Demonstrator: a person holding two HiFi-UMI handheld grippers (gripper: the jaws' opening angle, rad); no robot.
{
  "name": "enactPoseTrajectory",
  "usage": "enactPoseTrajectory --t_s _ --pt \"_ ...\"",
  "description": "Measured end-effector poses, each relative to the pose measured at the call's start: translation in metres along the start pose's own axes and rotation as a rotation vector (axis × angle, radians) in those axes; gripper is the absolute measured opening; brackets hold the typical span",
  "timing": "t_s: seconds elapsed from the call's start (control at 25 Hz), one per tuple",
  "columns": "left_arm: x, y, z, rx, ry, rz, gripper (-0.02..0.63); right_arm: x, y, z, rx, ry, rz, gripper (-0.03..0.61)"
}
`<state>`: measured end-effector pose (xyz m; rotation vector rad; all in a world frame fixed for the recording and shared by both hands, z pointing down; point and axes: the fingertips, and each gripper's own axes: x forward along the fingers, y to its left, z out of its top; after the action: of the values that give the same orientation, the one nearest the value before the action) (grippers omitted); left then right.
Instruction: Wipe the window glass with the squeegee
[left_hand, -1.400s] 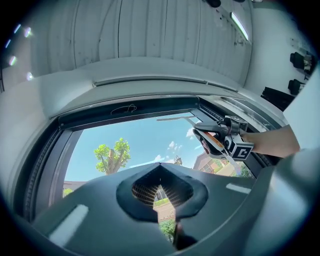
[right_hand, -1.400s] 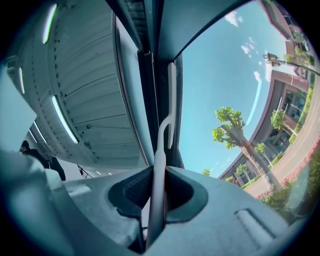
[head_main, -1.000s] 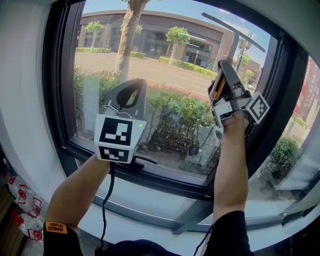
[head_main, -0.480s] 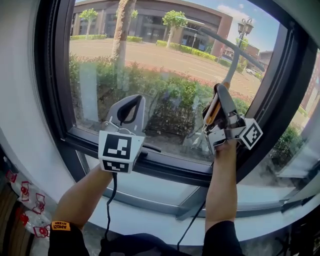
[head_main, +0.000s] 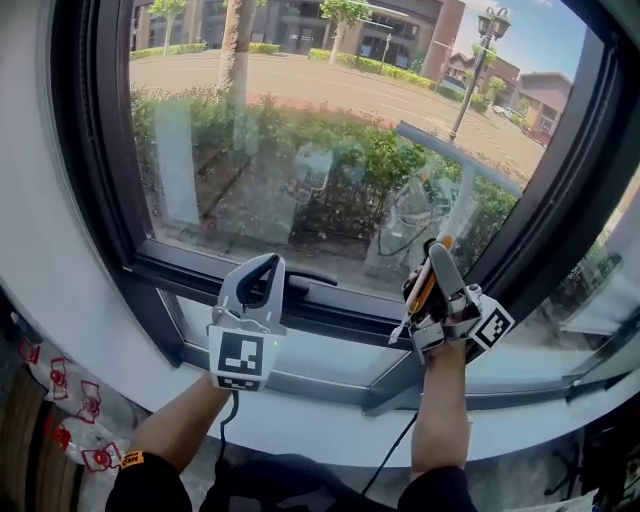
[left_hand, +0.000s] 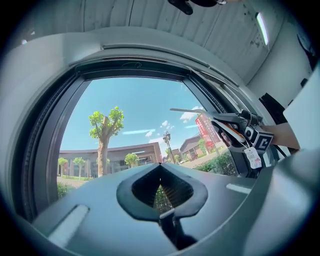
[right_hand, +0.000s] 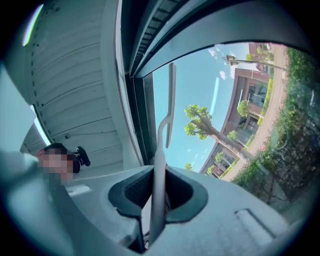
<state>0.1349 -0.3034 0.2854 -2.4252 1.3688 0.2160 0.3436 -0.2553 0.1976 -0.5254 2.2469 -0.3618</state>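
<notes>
Low on the dark-framed window glass (head_main: 250, 150), the slim grey metal squeegee (head_main: 458, 157), clamped in the right gripper (head_main: 436, 262), has dropped from the top: this stroke looks nearly finished. The left gripper (head_main: 258, 285) idles, jaws together.

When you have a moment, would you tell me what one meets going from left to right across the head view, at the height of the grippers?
The left side of the window frame → left hand-held gripper → right hand-held gripper, shut on the squeegee → right side of the window frame.
</notes>
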Motion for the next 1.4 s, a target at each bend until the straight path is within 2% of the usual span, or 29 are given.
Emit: enactPoseTrajectory --t_s 0.12,0.32,0.64,0.88,1.12,1.28,1.4 --pt "-0.003 -0.005 -0.014 -0.01 0.028 -0.003 0.018 -0.007 -0.001 -0.001 -0.011 0.004 -0.009 0.046" --pt "-0.004 -0.003 -0.013 0.004 0.037 0.03 0.018 -0.005 0.014 -0.002 -0.058 0.013 0.024 0.046" --pt "-0.016 0.039 -0.003 0.005 0.052 0.142 0.018 0.04 0.042 -0.029 -0.189 0.07 0.082 0.046" --pt "-0.047 0.118 0.005 0.031 0.066 0.251 0.018 0.109 0.033 -0.092 -0.158 0.122 0.097 0.047" --pt "-0.079 0.221 0.031 0.085 0.098 0.302 0.018 0.216 0.055 -0.174 -0.152 0.189 0.164 0.048" --pt "-0.094 0.269 0.054 0.099 0.071 0.291 0.021 0.279 0.059 -0.217 -0.128 0.2 0.17 0.047" --pt "-0.099 0.29 0.072 0.113 0.034 0.267 0.021 0.318 0.057 -0.233 -0.112 0.2 0.167 0.046"
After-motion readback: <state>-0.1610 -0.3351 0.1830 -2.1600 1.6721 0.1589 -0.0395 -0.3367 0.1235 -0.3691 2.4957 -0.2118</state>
